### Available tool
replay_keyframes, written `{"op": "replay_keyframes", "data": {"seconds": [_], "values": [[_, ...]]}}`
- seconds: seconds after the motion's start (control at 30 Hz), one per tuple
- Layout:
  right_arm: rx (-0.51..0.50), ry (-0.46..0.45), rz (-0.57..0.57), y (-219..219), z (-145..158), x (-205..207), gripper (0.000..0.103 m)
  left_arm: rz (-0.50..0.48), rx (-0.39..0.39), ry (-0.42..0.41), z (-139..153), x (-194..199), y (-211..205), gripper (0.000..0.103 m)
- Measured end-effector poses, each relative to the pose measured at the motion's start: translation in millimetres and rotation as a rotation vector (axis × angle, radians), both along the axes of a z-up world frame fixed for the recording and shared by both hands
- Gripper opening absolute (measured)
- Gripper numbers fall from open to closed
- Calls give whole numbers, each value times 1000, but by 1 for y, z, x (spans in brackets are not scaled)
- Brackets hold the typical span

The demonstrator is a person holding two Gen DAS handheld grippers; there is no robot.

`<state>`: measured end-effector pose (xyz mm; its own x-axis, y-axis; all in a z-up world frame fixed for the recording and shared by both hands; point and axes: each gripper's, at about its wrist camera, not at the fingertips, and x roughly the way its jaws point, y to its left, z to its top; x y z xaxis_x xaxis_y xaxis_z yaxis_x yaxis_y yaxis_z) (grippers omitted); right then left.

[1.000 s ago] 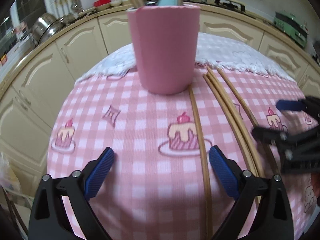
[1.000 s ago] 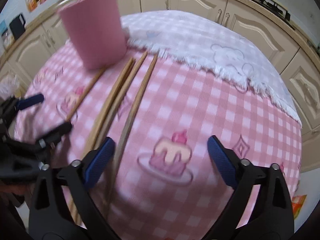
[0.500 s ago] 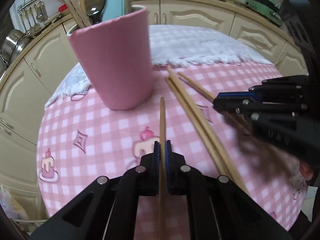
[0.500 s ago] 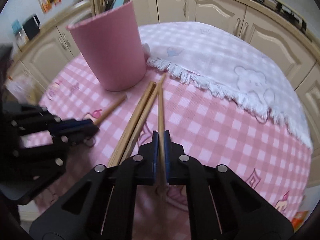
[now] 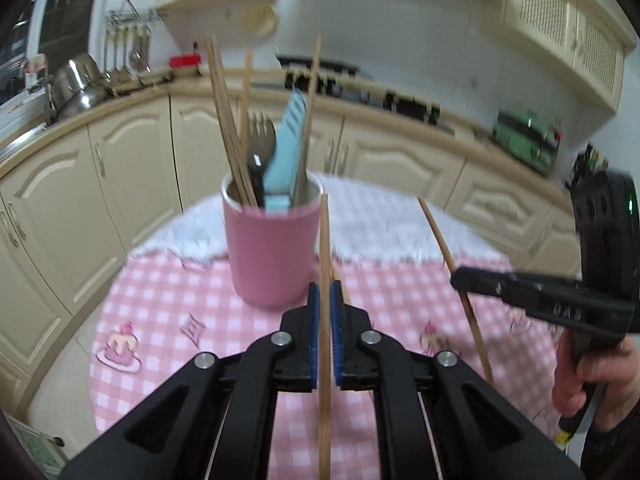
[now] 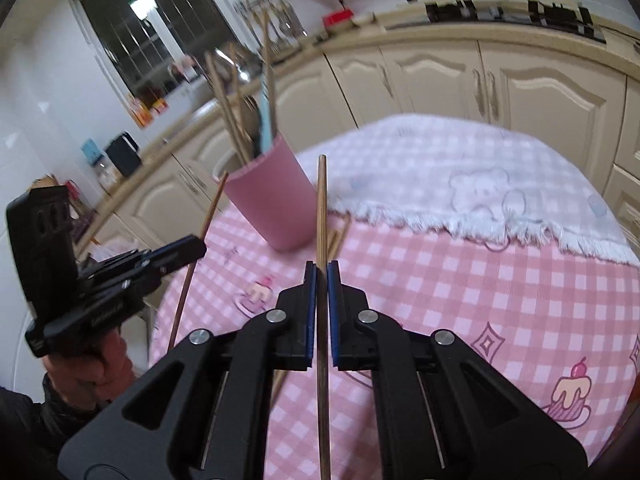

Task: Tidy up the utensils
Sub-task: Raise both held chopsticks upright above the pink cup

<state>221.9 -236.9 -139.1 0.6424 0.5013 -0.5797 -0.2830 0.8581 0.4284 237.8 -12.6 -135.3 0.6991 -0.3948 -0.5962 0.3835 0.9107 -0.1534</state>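
While blur softens the far cupboards and each chopstick's near end is cut off by the frame, both claws are clamped: the left claw (image 5: 324, 312) on one wooden chopstick (image 5: 324, 248), the right claw (image 6: 321, 292) on another (image 6: 321, 208). Half a second ago the sticks pointed low over the cloth; now both are raised, tips near the rim of the pink cup (image 5: 272, 252), which stands on the checked counter (image 5: 168, 304) holding sticks, a fork and a blue tool
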Motion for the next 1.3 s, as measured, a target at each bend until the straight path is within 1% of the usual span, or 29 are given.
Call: {"op": "replay_keyframes", "data": {"seconds": [0.03,0.13,0.33,0.5,0.67,0.8,0.9,1.03,1.23,1.3], "values": [[7,-16,4,0,4,-1,6,8,-11,-25,5,-1,1,5],[19,-54,18,0,13,-6,6,23,-29,-62,16,-2,4,5],[31,-139,42,5,33,-17,6,41,-60,-104,28,-2,13,5],[9,-209,52,11,45,-27,6,49,-73,-132,36,-2,14,5],[-47,-282,61,23,57,-42,6,53,-85,-148,41,-2,17,5],[-35,-310,60,23,65,-43,6,55,-111,-181,47,-4,20,5],[-19,-336,60,22,73,-40,6,61,-132,-225,57,-5,23,5],[-6,-384,63,26,91,-35,6,74,-157,-288,75,-1,25,5],[-4,-448,75,31,120,-22,6,88,-204,-415,105,9,29,5],[-6,-469,75,32,129,-18,6,94,-221,-444,113,13,30,5]]}}
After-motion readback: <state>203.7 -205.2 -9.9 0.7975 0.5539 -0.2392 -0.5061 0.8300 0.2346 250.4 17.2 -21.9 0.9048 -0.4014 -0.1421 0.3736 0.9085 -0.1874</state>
